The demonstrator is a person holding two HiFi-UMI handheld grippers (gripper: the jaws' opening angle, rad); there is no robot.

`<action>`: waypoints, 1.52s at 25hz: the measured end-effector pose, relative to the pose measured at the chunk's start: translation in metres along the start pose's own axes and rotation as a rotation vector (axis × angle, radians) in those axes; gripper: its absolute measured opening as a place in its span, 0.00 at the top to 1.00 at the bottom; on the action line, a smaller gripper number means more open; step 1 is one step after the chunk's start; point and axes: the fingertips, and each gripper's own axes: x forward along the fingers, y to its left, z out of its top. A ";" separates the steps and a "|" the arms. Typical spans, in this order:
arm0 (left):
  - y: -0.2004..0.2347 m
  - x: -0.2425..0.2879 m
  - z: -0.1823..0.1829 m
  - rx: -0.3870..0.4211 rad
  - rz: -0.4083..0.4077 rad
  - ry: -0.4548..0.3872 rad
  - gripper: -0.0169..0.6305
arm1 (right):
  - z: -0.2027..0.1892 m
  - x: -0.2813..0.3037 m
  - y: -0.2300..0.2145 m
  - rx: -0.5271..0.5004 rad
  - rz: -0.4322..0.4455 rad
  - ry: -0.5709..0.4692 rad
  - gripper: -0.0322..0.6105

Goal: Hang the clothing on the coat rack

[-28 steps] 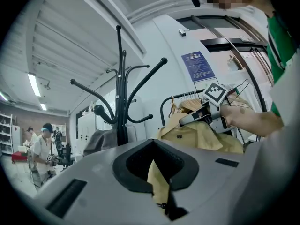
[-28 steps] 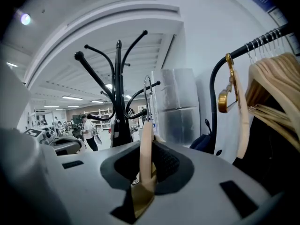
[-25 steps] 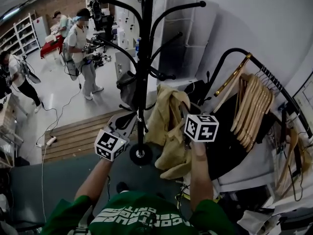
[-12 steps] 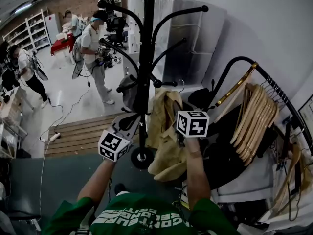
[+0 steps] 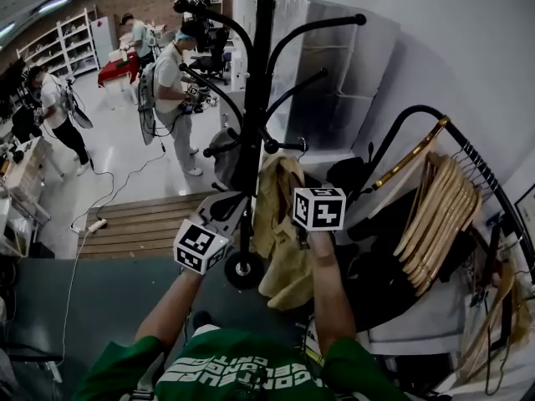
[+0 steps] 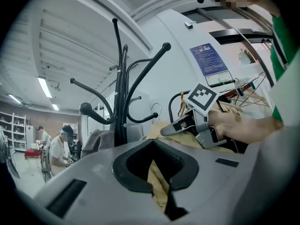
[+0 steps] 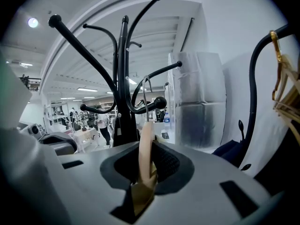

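A tan garment (image 5: 280, 224) hangs bunched just right of the black coat rack (image 5: 255, 98), whose hooked arms spread above. My right gripper (image 5: 296, 182) is shut on the garment's wooden hanger (image 7: 146, 149). The hanger's metal hook (image 7: 144, 90) points up close to the rack pole (image 7: 123, 78), below a knobbed arm. My left gripper (image 5: 221, 210) sits beside the pole, low on its left. It is shut on a fold of the tan fabric (image 6: 157, 184). In the left gripper view, the right gripper (image 6: 187, 123) shows with the garment under it.
A curved black clothes rail with several wooden hangers (image 5: 435, 215) stands at the right. A wrapped white cabinet (image 5: 334, 82) is behind the rack. The rack's round base (image 5: 243, 270) sits by wooden floor boards (image 5: 134, 228). People (image 5: 171, 82) work further back left.
Both grippers have shifted left and slightly up with the garment. The right one is now closer to the rack pole.
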 end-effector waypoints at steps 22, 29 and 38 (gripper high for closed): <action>-0.002 -0.022 -0.005 -0.022 0.038 0.006 0.97 | -0.030 0.032 -0.003 0.014 0.003 0.032 0.85; -0.004 -0.030 -0.008 -0.022 0.047 0.013 0.97 | -0.023 0.023 -0.004 0.041 0.013 -0.011 0.83; -0.016 -0.035 -0.011 -0.017 0.033 0.021 0.97 | -0.022 -0.007 0.000 0.055 0.023 -0.042 0.81</action>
